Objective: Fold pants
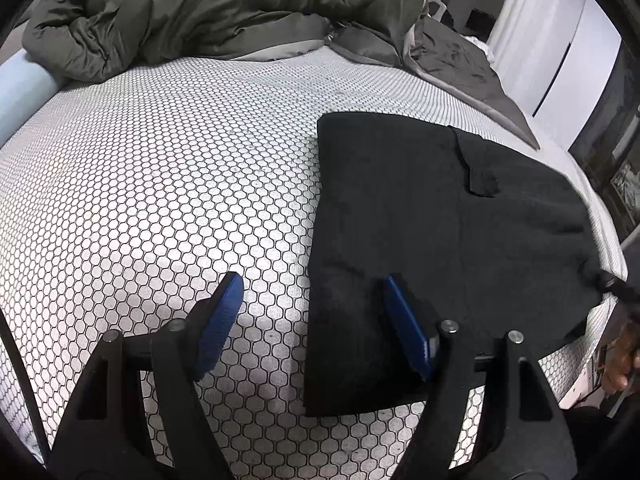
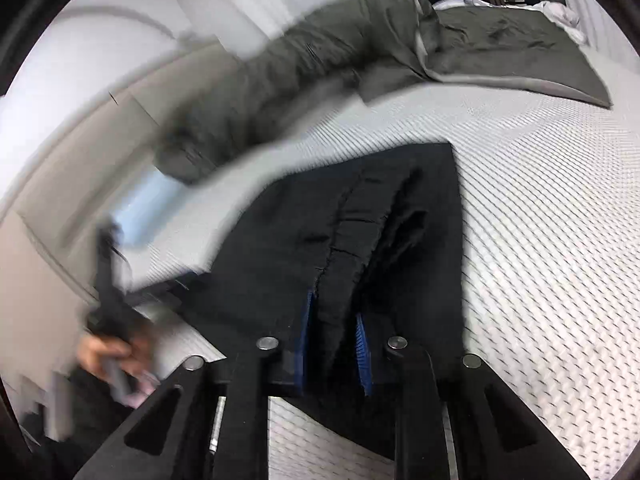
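Note:
Black pants lie folded flat on the white honeycomb-patterned mattress, right of centre in the left wrist view. My left gripper is open and empty, its right blue pad over the pants' near left edge, its left pad over bare mattress. In the blurred right wrist view my right gripper is shut on a bunched edge of the pants and holds it lifted above the mattress.
A crumpled olive-green duvet lies across the far side of the bed, with a grey sheet at the far right. A pale blue roll sits at the left edge. White wardrobe doors stand beyond the bed.

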